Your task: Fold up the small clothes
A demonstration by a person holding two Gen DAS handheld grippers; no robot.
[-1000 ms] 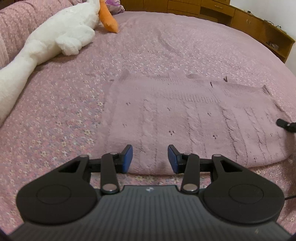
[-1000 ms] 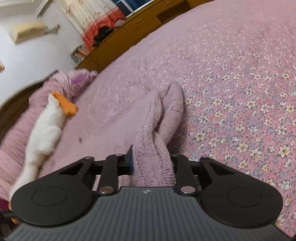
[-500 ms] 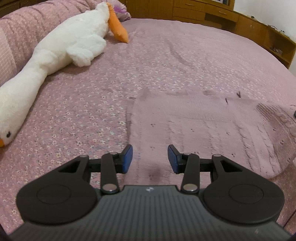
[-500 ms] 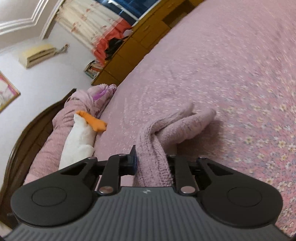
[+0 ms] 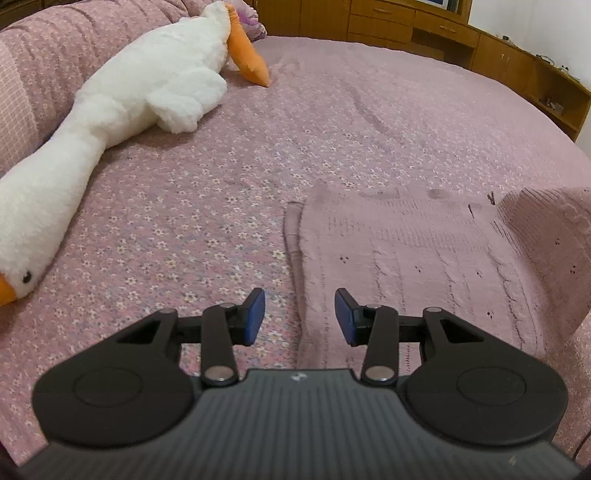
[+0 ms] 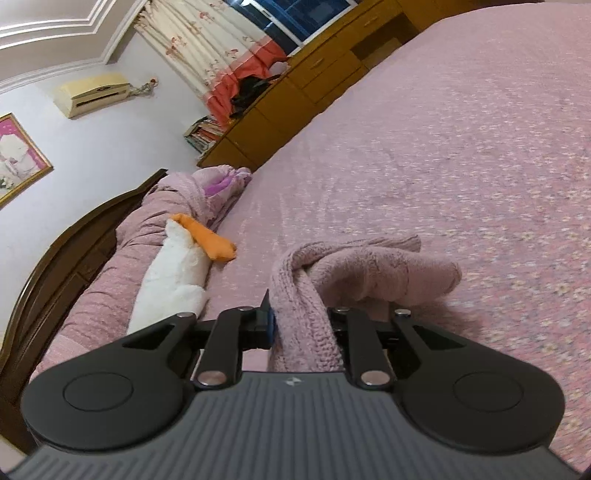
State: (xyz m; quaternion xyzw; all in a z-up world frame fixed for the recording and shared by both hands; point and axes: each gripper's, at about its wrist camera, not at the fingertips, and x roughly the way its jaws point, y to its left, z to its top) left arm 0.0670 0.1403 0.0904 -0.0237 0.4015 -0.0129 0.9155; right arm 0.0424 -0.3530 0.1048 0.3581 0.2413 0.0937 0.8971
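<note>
Pink knit sweater lies spread on the floral bedspread, filling the 3–5 o'clock part of the left wrist view. Its left edge runs down to about 6 o'clock, between the blue pads. Right end of the sweater is lifted off the bed and folded up at 3 o'clock, edge of frame.

In the right wrist view the same sweater is bunched into a thick roll pinched between the fingers. The rest drapes forward toward 1 o'clock in a lump. The far cuff end hangs over the bedspread; whether it touches the bedspread cannot be told.

Right gripper: fingers clamped on the knit roll. Only the left blue pad shows; the right pad is hidden by fabric. Camera is rolled, horizon tilted, so the gripper is held at an angle above the bed.

Left gripper: fingers spread wide, holding nothing. It hovers low over the sweater's left edge, pointing toward 12 o'clock. Left pad is over bare bedspread, right pad over knit.

White goose plush lies at 10–11 o'clock, well apart from the sweater, orange feet toward 12. Wooden cabinets run along the far edge at 12–2 o'clock. The right wrist view also shows curtains and a wall air conditioner at 10–11 o'clock.
</note>
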